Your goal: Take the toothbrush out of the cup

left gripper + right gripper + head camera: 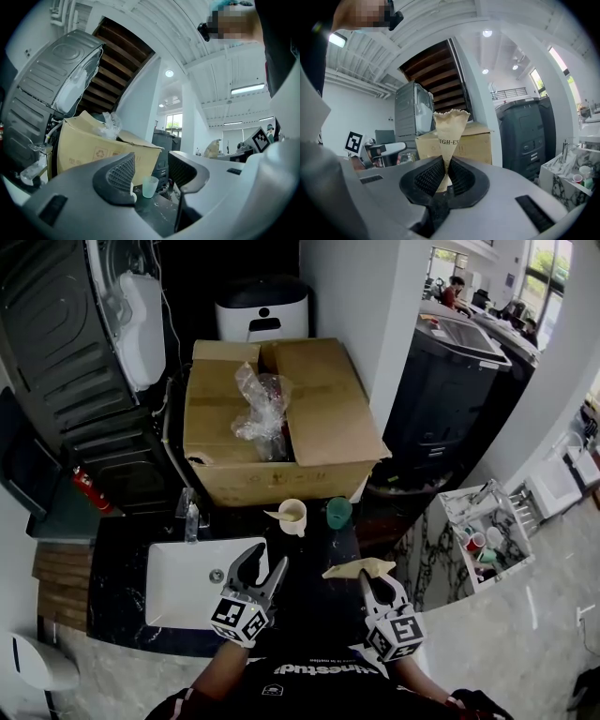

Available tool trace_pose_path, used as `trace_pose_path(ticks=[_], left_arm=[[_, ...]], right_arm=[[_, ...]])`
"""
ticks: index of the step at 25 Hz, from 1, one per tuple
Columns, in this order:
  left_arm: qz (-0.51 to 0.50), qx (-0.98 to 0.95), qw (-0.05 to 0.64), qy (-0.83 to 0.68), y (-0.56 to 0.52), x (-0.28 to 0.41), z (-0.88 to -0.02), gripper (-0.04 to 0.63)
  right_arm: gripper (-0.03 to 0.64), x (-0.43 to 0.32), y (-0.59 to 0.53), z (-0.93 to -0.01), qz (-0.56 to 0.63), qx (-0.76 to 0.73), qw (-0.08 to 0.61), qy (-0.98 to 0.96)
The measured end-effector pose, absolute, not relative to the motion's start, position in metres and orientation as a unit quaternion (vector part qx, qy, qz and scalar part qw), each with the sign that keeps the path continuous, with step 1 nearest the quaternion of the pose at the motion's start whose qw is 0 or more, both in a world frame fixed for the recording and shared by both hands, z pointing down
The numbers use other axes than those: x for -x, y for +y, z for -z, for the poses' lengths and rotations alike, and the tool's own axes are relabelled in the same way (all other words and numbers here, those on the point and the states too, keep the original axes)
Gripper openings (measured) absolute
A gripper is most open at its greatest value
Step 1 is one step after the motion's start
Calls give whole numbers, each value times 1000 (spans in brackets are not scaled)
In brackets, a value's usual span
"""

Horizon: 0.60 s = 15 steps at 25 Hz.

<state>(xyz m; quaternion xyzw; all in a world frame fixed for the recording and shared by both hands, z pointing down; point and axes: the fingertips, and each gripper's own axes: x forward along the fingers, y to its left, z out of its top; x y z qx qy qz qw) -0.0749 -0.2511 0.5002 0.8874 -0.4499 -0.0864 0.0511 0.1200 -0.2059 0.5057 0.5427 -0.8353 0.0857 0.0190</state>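
On the dark countertop [309, 606] a cream cup [294, 515] stands in front of the cardboard box. A pale piece juts from its left rim; I cannot tell if it is the toothbrush. A translucent green cup [338, 512] stands just to its right, and it shows between the left jaws as the green cup [150, 186]. My left gripper [269, 556] hovers near the sink's right edge, short of the cups. The left gripper [150, 164] is open with nothing between its pads. My right gripper [373, 577] is shut on a cream tube [358, 568] with a crimped end. The right gripper [446, 161] pinches that tube [450, 131] low down.
A big cardboard box [328, 427] with crumpled plastic wrap [260, 409] fills the back of the counter. A white sink [183, 587] with a faucet [191, 517] lies at left. A black machine [450, 381] stands at right, and the counter drops off beyond the right gripper.
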Motion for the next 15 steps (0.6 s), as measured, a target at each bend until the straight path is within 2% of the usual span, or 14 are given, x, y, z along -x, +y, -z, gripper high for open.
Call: trace_pose_path(ticks=[15], left_arm=[[14,-873,87,-481,-350,70,-598,234]], right_arm=[[57,-140,-204,-509,-94,-553,30,-827]])
